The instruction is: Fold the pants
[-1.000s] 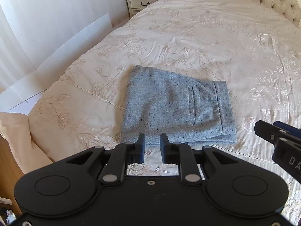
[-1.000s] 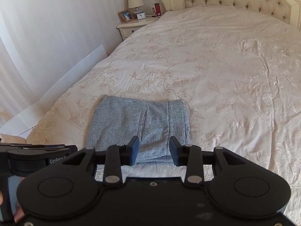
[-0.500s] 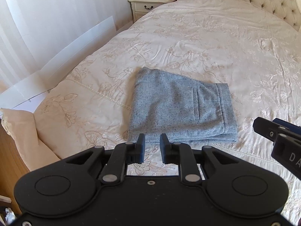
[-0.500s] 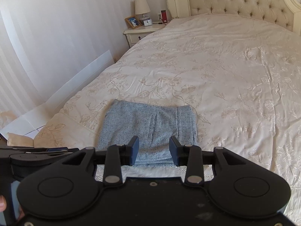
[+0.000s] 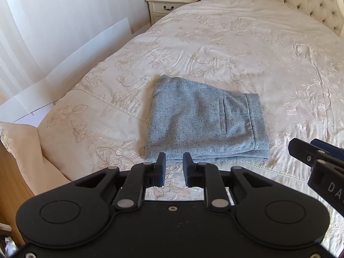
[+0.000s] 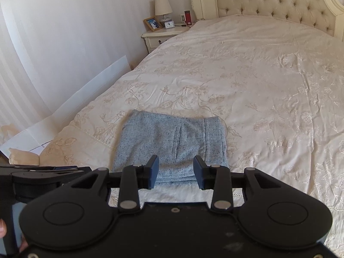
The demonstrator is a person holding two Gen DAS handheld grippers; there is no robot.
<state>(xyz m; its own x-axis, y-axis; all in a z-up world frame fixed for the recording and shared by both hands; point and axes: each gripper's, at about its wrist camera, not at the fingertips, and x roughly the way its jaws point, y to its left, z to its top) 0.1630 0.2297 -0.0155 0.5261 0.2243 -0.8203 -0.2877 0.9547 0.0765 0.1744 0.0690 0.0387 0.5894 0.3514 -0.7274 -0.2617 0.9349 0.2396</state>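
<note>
Grey speckled pants (image 5: 204, 120) lie folded into a compact rectangle on the cream bedspread (image 5: 247, 49), waistband at the right side, near the bed's foot edge. They also show in the right wrist view (image 6: 172, 146). My left gripper (image 5: 173, 168) is open with a narrow gap, empty, just short of the pants' near edge. My right gripper (image 6: 175, 171) is open wider, empty, held above the pants' near edge. The right gripper also shows at the right edge of the left wrist view (image 5: 318, 161).
A nightstand (image 6: 161, 36) with a lamp, photo frame and clock stands at the far left of the tufted headboard (image 6: 268, 2). White boards (image 5: 71, 64) lean along the left wall. A cream cushion (image 5: 23, 150) lies at the bed's left corner.
Both grippers have drawn back and risen from the folded pants, so the pants look smaller and farther off. The pants have not moved.
</note>
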